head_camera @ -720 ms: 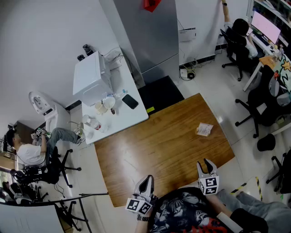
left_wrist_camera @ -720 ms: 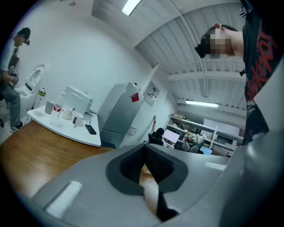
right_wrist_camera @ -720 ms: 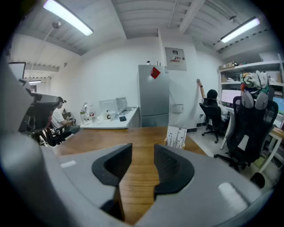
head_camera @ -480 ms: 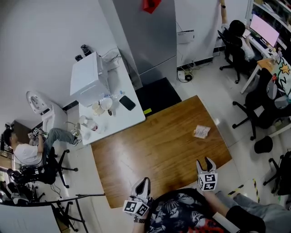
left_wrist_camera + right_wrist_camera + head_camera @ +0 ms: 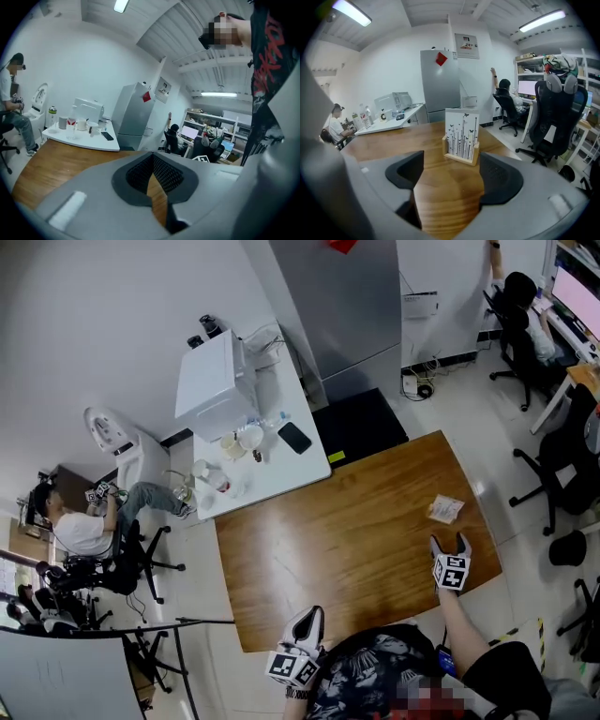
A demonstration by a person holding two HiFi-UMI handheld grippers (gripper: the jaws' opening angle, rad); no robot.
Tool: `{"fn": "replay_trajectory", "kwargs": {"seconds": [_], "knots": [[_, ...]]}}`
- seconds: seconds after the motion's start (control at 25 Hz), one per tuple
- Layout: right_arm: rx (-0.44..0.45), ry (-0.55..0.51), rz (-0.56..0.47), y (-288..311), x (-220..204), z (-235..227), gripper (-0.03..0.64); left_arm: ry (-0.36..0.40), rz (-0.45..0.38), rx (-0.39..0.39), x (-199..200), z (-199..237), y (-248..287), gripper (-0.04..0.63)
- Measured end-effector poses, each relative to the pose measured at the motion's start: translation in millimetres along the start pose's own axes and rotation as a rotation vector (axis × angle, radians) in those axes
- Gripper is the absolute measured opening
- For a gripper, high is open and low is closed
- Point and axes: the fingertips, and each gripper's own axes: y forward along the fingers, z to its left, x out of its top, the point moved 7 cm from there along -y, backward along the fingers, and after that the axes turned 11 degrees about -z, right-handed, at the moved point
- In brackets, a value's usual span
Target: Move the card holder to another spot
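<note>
Two jaws of the right gripper (image 5: 450, 541) stand apart, with only bare wood between them, and they grasp nothing. Just ahead of them the card holder (image 5: 461, 137) stands upright on the surface (image 5: 347, 540), near its right edge. It is a small block of light wood with a slot, and in the slot are white rectangular cards printed with thin black stems and butterflies. The surface is glossy brown wood with clear grain. The left gripper (image 5: 308, 617) keeps its dark ribbed jaws clenched at the tips, with nothing in them.
</note>
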Motion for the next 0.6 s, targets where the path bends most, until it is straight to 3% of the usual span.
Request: {"fn": "replay_trajectory", "kwargs": {"seconds": [0.12, 0.4, 0.6], "knots": [[-0.030, 0.024, 0.032, 24, -7, -7, 0.368, 0.010, 0.011, -0.002, -5, -2, -3, 0.012], [-0.054, 0.124, 0.089, 64, -13, -3, 0.463, -0.017, 0.008, 0.053, -7, 0, -9, 0.011], [-0.128, 0.151, 0.121, 88, -8, 4, 0.523, -0.029, -0.007, 0.082, -6, -1, -14, 0.009]]}}
